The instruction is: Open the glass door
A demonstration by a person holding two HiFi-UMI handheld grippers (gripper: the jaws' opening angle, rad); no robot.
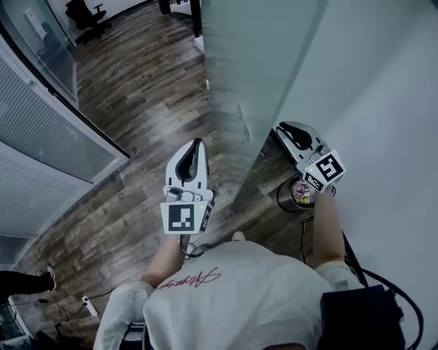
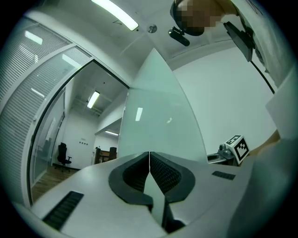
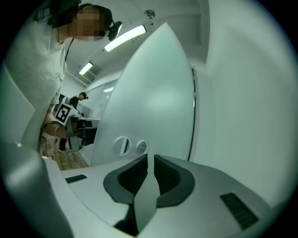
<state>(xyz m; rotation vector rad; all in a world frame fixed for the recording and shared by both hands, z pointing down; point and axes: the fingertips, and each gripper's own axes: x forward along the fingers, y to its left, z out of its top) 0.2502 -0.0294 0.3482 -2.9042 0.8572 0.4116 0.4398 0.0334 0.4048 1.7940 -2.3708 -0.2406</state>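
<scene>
Right hand-held gripper, ribbed black pads slightly parted, faces frosted glass door.

Wood floor filled the head view. Black office chair stood at 11 o'clock, and a partition w/ blinds ran at 9. Round bin w/ colourful rubbish sat at 3, nr white wall. Plug & cable lay at 7.

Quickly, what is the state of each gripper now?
Left gripper: jaws closed, holding nothing.
Right gripper: jaws slightly apart, holding nothing.
</scene>
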